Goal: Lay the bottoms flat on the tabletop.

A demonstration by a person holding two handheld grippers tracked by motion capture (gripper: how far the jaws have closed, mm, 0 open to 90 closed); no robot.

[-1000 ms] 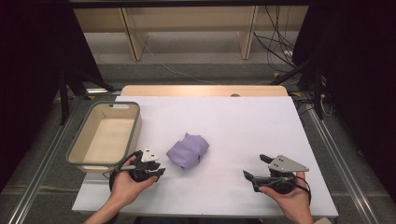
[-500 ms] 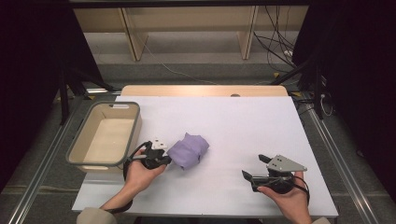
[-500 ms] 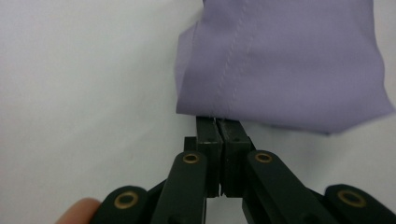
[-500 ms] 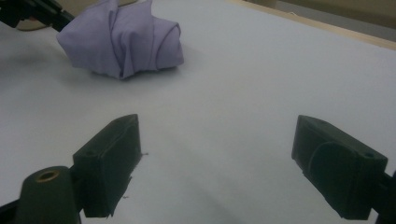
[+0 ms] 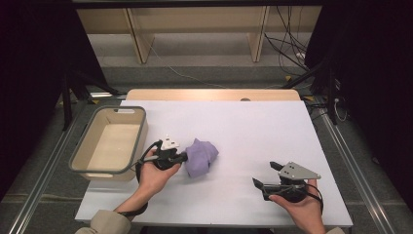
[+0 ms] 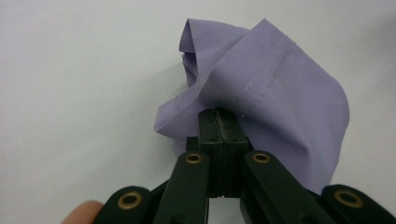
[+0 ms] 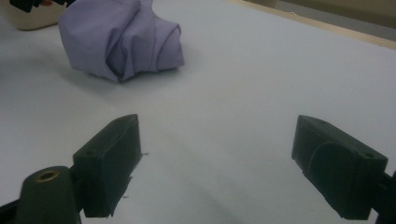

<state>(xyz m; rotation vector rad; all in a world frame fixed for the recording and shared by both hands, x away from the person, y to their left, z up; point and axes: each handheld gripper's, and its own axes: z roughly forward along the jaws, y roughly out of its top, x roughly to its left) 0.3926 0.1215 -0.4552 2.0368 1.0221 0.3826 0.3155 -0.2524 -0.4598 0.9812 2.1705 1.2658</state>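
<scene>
The purple cloth (image 5: 201, 157) lies crumpled on the white table (image 5: 253, 131), with one hemmed fold pinched between the fully closed jaws of the left gripper (image 6: 218, 122); these have just been closing on it, and the rest of the bundle bulges beyond and to the right of their tips. The right gripper (image 7: 217, 163) rests well apart, its jaws wide and holding nothing, the cloth ahead and to their left. Judged step: grasp made; next likely a lift toward the beige bin (image 5: 108, 141) behind the left gripper, keeping the pinch firm.
</scene>
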